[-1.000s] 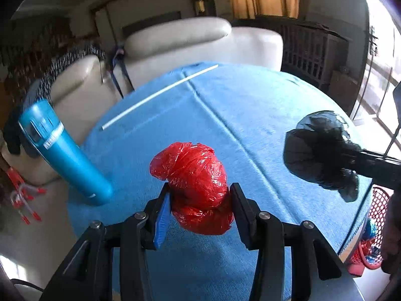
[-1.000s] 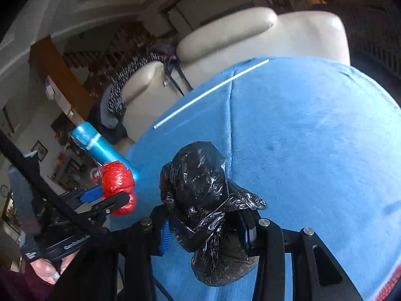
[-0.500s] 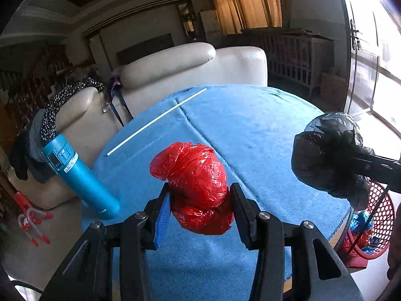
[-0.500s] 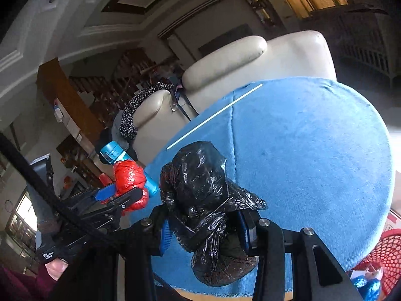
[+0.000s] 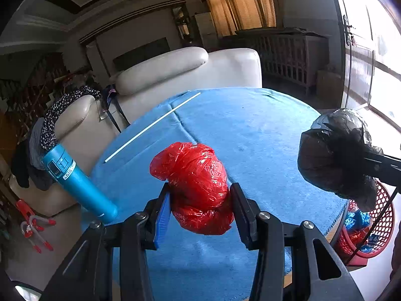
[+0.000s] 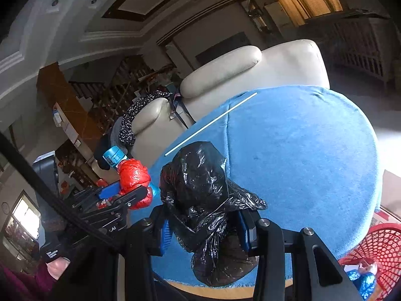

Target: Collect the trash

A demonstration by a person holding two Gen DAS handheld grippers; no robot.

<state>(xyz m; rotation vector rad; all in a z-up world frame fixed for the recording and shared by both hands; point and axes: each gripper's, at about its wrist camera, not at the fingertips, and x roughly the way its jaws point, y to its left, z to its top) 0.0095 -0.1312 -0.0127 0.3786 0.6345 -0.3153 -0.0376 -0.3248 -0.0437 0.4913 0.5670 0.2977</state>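
Red plastic, crumpled into a tight bundle, sits clamped between the two fingers of the left gripper (image 5: 200,208), which holds the red bag (image 5: 198,188) in the air above the near part of a round table (image 5: 263,138) draped in a blue cloth. To the right of that table's centre, the right gripper (image 6: 204,228) has its fingers pressed against a wad of black plastic, the black bag (image 6: 203,200), likewise lifted clear of the cloth, its lower folds hanging below the fingers over the table's near edge. In the right wrist view the left gripper and its red load appear off the table's left side, apart from the black bundle. A blue bottle (image 5: 77,183) stands at the table's left edge, its capped top leaning away toward the sofa. A thin white stick (image 5: 153,126) lies flat on the cloth toward the table's far left side, running diagonally along a fold. Down beside the table's near right edge stands a red mesh basket (image 5: 378,225) holding shiny red and blue wrappers. Behind the table, just past its far rim, a cream leather sofa (image 5: 190,72) fills the middle of the room, with a black-and-white spotted garment (image 5: 65,110) thrown over its left arm. Farther back from the table are tan curtains (image 5: 245,5) and a wooden crib (image 5: 288,52) along the right wall.
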